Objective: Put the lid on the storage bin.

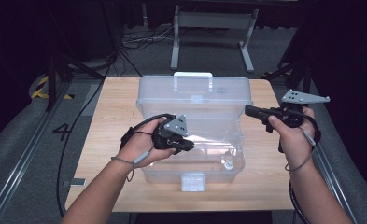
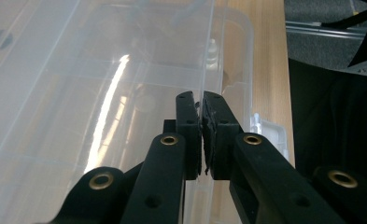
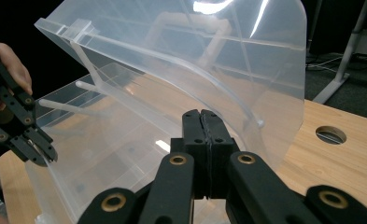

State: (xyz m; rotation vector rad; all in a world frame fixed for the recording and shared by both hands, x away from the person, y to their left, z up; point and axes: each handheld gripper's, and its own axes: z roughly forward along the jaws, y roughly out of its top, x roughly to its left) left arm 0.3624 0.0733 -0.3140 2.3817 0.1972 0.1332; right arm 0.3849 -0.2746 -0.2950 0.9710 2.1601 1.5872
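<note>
Working on the clear storage box [image 1: 193, 158], which sits mid-table w/ its latch tab toward the person and its hinged lid [image 1: 195, 91] raised at the far side. Left gripper [image 1: 185, 144] is clenched on the box's near-left wall; in the left gripper view the thin plastic edge runs between the jaws. Right gripper [image 1: 247, 110] hovers by the lid's right corner, jaws pressed together w/ nothing between them. To do this well, I'd say keep the left pinch low and steady so the box doesn't skid, and nudge the lid w/ the right tips, not the corner. Room: wooden table [image 1: 111, 121] has bare strips on both sides, but its edges are close. Beyond it, floor cables [image 1: 139, 39] and a desk frame [image 1: 214, 32], well apart.
</note>
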